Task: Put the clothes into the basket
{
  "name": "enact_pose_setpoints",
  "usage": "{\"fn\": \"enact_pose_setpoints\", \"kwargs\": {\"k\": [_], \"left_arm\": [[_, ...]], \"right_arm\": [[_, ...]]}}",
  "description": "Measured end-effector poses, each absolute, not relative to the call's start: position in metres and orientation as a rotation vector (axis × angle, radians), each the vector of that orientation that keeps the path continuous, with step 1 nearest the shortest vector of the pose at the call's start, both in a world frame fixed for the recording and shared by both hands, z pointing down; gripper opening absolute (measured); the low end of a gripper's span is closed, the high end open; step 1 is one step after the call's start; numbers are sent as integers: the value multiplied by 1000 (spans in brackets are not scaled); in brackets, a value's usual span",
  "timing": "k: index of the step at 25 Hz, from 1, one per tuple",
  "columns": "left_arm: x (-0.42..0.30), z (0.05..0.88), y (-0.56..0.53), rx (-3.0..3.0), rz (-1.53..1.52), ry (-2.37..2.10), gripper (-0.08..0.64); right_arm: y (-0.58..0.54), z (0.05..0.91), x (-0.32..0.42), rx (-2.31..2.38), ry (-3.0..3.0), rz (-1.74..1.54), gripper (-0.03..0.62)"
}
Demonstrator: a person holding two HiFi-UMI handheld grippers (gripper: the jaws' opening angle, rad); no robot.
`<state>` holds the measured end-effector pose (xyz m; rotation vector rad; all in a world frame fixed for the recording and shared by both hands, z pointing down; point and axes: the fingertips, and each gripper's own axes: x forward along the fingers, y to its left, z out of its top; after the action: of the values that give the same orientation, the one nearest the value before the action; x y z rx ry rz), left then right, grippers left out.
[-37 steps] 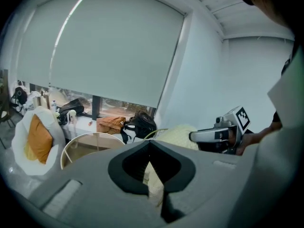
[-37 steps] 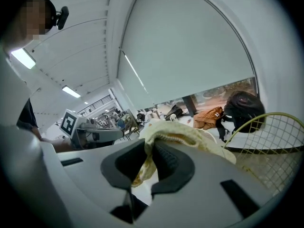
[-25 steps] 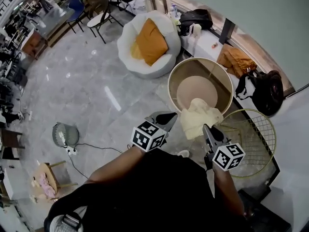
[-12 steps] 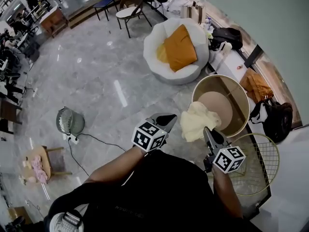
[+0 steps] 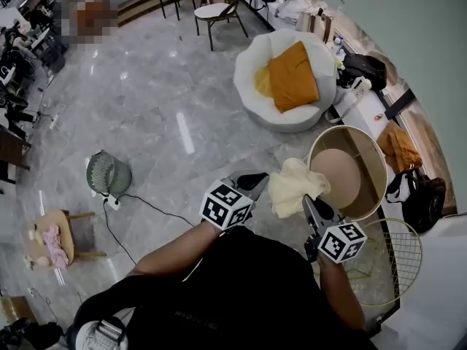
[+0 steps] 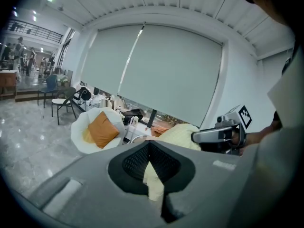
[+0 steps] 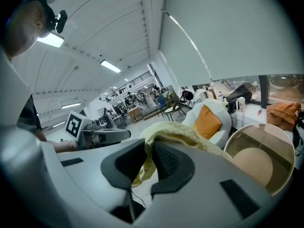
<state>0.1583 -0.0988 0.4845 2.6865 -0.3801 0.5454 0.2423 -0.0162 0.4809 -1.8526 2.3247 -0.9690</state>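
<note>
Pale yellow between both sets of jaws: held 1 crumpled pale yellow cloth garment (image 5: 293, 187) in the air over the grey marble floor (image 5: 146, 108). Clamped a thin fold of it in the left gripper (image 5: 257, 179), pads pressed together on the cloth in the left gripper view. Pinched another edge in the right gripper (image 5: 307, 200), with loose cloth draped over the top of 1 jaw in the right gripper view. Stood near each other, side by side, each in 1 of the person's hands, pointing away from the body. Hung bunched between them and, in the head view, overlapped the near left rim of the round beige tall-walled basket (image 5: 373, 162); not inside it. Stood beyond, on the floor: 1 white round beanbag chair (image 5: 292, 119) bearing 1 orange cushion (image 5: 294, 75). Lay just right of the beige basket: 1 gold wire basket (image 5: 394, 257). Sat well apart at the left: 1 grey-green round fan (image 5: 109, 175).
</note>
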Motion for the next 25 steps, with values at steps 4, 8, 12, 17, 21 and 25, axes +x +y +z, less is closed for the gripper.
{"fn": "enact_pose_setpoints", "kwargs": {"k": [4,8,12,17,21,25], "left_arm": [[125,489,-123,2670,540,-438,0],[92,492,-144,2648,525,-511,0],[52,495,-162,2620,503,-600,0],[-11,497,-181,2561,462,-757,0],[-59,503,-191,2486,439,-908,0],[-105,506,-191,2410,415,-1037,0]], "right_arm": [[-45,486,213,-1810,2372,-977,54],[-72,490,182,-1746,2434,-987,54],[-99,492,148,-1675,2514,-993,54],[-132,492,96,-1548,2641,-999,54],[-151,494,58,-1414,2756,-1004,54],[-169,500,20,-1282,2854,-1026,54]]}}
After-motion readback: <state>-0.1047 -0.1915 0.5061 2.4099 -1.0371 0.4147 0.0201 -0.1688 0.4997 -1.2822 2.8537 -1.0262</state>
